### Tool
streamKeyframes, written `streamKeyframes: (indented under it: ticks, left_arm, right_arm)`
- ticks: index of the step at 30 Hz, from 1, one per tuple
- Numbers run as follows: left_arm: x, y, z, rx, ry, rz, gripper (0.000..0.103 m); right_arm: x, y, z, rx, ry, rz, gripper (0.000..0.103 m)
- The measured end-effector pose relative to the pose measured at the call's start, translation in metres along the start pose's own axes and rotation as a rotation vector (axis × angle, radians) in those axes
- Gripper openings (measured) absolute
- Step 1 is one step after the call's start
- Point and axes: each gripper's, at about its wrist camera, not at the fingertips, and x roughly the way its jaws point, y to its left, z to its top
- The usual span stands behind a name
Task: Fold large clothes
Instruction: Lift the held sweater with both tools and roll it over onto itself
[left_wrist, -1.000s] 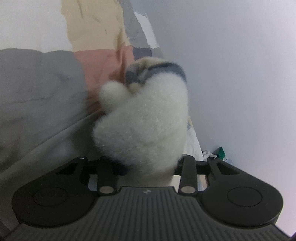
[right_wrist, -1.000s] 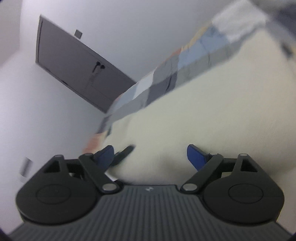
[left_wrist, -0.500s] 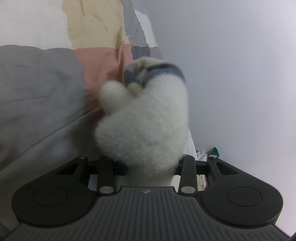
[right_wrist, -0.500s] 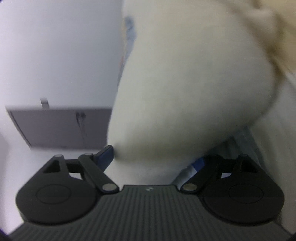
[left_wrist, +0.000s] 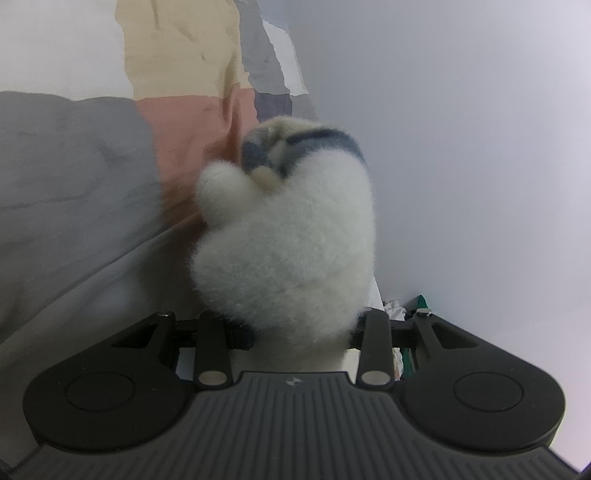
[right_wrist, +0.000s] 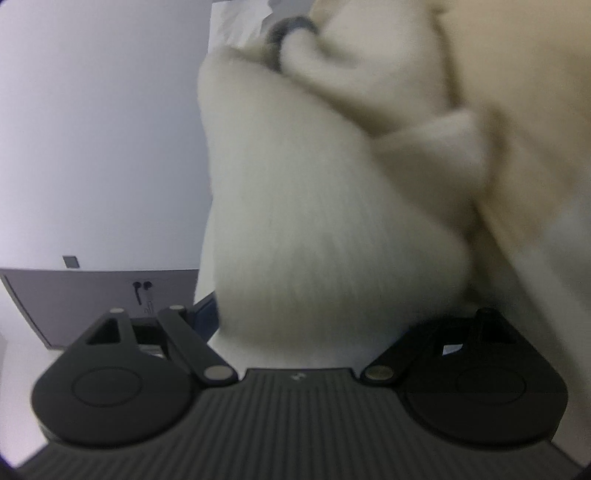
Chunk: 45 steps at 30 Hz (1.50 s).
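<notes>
A fluffy cream-white garment (left_wrist: 288, 243) with a blue-grey striped trim (left_wrist: 317, 138) bunches up between the fingers of my left gripper (left_wrist: 295, 328), which is shut on it; the fingertips are buried in the fleece. In the right wrist view the same cream garment (right_wrist: 325, 229) fills the gap of my right gripper (right_wrist: 317, 325). Its jaws stand wide with fleece between them, one blue pad (right_wrist: 205, 314) showing at the left. Whether they pinch the cloth is hidden.
A patchwork bed cover with grey (left_wrist: 66, 166), pink (left_wrist: 184, 125) and cream (left_wrist: 177, 48) panels lies behind the left gripper. A white wall (left_wrist: 461, 147) is at the right. A grey door (right_wrist: 92, 291) shows at the lower left of the right view.
My right gripper swung from an open view of the bed onto the cream garment, which now fills its jaws. The left gripper kept its hold and barely moved.
</notes>
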Motion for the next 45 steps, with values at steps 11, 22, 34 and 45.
streamKeyframes:
  ticks: [11,22,34,45]
  left_arm:
    - [-0.022,-0.012,-0.01,0.037,0.002,-0.032,0.04]
    - [-0.063,-0.044,-0.024,0.113,0.007,-0.118,0.04]
    - [-0.039,-0.107,-0.051,0.133,0.072,-0.221,0.04]
    - [0.053,-0.214,-0.103,0.23,0.147,-0.28,0.04]
  right_arm:
    - [-0.023,0.041,-0.005,-0.265,-0.059,-0.001,0.057]
    - [-0.08,0.081,-0.016,-0.385,-0.085,0.058,0.056]
    - [-0.146,0.127,0.033,-0.503,-0.141,0.094,0.056]
    - [-0.206,0.142,0.124,-0.466,-0.282,0.117,0.056]
